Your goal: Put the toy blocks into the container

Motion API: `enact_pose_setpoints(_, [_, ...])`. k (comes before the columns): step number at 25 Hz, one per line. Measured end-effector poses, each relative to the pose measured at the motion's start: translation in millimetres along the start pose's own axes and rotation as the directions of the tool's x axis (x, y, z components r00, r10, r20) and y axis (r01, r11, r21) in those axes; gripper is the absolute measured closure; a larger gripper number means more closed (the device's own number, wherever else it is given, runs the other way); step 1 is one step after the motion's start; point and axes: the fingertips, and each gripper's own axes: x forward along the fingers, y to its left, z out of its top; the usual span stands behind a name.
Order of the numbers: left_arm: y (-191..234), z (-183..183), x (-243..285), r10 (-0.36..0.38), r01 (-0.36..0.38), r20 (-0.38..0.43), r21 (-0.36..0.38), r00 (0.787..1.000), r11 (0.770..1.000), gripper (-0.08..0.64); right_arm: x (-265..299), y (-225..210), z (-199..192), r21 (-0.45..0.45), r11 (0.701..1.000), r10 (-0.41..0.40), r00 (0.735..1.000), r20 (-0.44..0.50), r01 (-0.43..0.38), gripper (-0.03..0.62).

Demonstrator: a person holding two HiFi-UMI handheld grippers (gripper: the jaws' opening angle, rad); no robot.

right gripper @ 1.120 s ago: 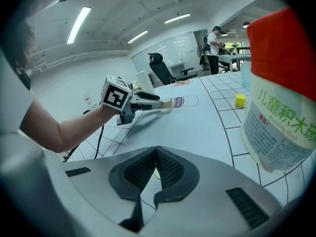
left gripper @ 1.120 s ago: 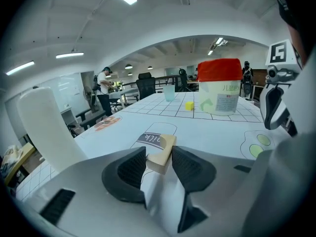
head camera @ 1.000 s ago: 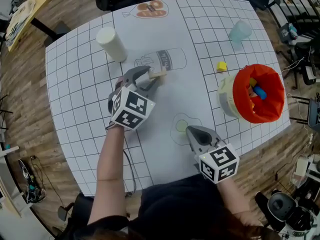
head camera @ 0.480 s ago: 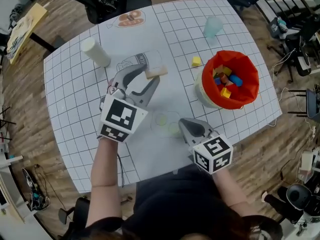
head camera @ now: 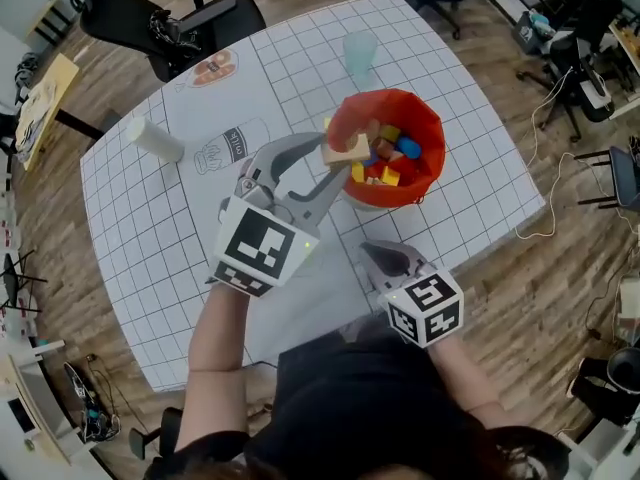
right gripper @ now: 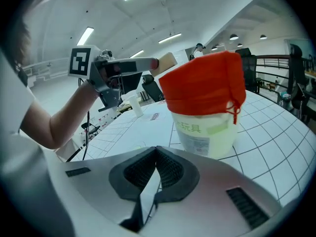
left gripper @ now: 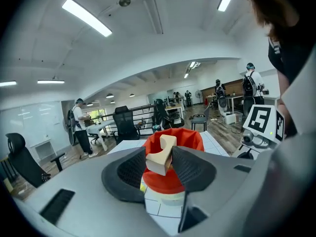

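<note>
Head view, working outward: closest to the body, the right gripper [head camera: 383, 258] is kept low over the white grid-printed table mat [head camera: 150, 218]. Its jaws are pressed together with nothing in them (its own view shows just pad against pad), so it's probably being parked out of the way.

A bit further out, the left gripper [head camera: 333, 163] is clamped on a pale wooden block with a curved notch [head camera: 346, 149], pinched by its flat sides. The block is held up at the near rim of the cream plastic bucket lined with a red bag [head camera: 432, 138]. That height looks chosen so the rim gets cleared before anything is let go.

Inside the bucket, a heap of coloured toy blocks [head camera: 385, 163] can be seen. The wooden one isn't in yet; a short reach forward and a release is judged to be all that's needed. Beyond the bucket, a translucent pale blue-green cup [head camera: 360, 50] is left standing, not part of any of this.
</note>
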Motion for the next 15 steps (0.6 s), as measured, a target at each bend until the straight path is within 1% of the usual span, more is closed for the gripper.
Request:
enact_pose_setpoints(3, [-15.2,5.6,23.2,-0.013,0.013,-0.014,0.017,1.000,1.000,0.374,-16.8,-20.9,-6.2,0.020,0.999,-0.029,1.000,0.003,0.029,0.577])
enact_pose_setpoints(7, [-20.3,4.4,40.7,-0.006,0.006,-0.021,0.003,1.000,1.000,0.371,-31.0,-40.4,-11.0,0.044,0.997,-0.068,0.998,0.009,0.067,0.577])
enact_pose_setpoints(11, [-21.2,-0.3,43.0,-0.006,0.006,-0.041,0.004,0.999,1.000,0.371,-35.5,-43.8,-12.9,0.055,0.995,-0.079,0.997,0.015,0.078,0.577])
enact_pose_setpoints(15, [-15.7,-2.0,35.6,0.007,-0.007,-0.039,-0.005,0.999,1.000,0.376,-33.2,-37.5,-11.3,0.052,0.996,-0.073,0.997,0.013,0.072,0.577])
